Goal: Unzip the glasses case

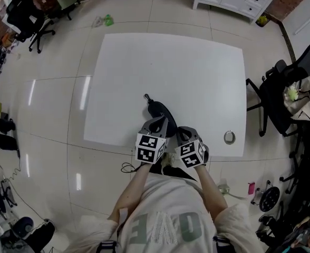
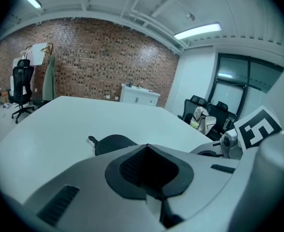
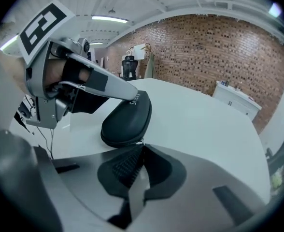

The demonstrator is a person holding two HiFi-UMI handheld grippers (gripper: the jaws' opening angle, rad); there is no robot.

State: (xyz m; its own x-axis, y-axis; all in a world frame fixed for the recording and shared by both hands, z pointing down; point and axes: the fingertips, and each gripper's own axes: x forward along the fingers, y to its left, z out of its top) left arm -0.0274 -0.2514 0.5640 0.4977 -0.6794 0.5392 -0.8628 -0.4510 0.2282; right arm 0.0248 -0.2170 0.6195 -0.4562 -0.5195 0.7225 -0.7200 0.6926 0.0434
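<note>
A black oval hard-shell glasses case (image 1: 162, 111) lay near the front edge of the white desk (image 1: 197, 73). It looked closed, so its contents were hidden. The left claw (image 2: 147, 148) had its jaws together, tips over the case's top. The right claw (image 3: 142, 145) was pinched fully together at the case's near rim; whether it gripped a zip pull was unclear.

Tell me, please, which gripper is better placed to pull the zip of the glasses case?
Right. The right gripper, jaws shut, has its tips at the seam of the glasses case, while the left gripper lies across the case's top, seemingly steadying it.
</note>
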